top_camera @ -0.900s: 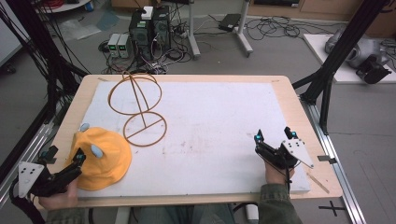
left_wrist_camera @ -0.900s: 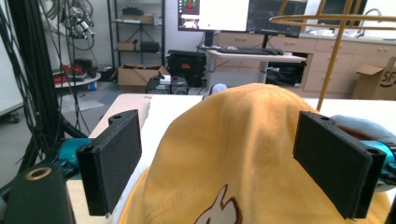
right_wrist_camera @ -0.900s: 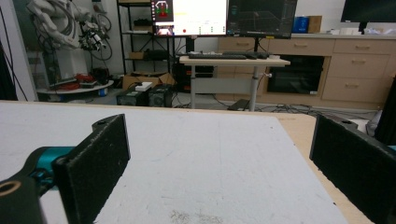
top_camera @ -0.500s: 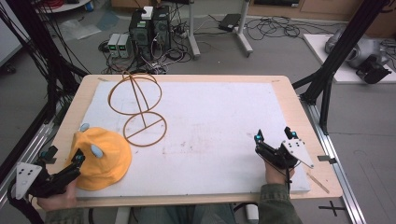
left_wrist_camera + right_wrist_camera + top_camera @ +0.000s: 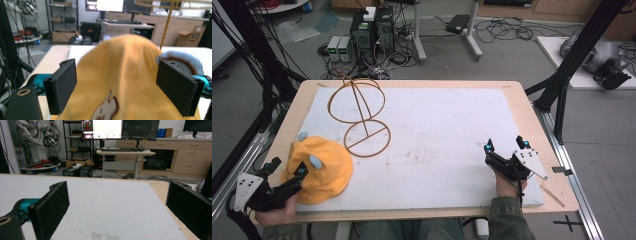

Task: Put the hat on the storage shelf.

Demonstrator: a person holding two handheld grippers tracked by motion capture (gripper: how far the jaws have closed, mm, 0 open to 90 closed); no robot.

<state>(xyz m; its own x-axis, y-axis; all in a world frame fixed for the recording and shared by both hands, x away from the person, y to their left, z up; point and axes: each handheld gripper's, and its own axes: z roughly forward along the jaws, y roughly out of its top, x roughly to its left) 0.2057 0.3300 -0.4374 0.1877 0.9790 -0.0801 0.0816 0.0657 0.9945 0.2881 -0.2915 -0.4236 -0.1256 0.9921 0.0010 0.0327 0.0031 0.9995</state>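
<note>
At the near left corner of the tabletop, the left gripper (image 5: 287, 169) has its two black jaws spread wide, straddling the near side of the soft yellow-orange fabric hat (image 5: 319, 169). In the left gripper view the hat (image 5: 125, 75) bulges up between the jaws, with a pale blue ear-like patch (image 5: 181, 58) just behind the jaw on the right of that view and a white-and-brown emblem (image 5: 106, 110) on the near cloth. The pads do not look to be pressing the cloth yet, so the step in hand reads as the approach to a grasp on the hat.

Near the near right corner, the right gripper (image 5: 506, 146) rests low over the white foam mat (image 5: 452, 125), jaws likewise spread and holding nothing; its own view looks across bare mat.

Farther back, toward the far left, stands the thin tan wire stand (image 5: 360, 112), a ring base on the mat with an upright hoop on a post, just beyond the hat and apart from it.

The next move probably calls for closing the left jaws on a good fold of cloth, low enough to bite rather than slip over the crown, then lifting the hat toward the stand's hoop.
</note>
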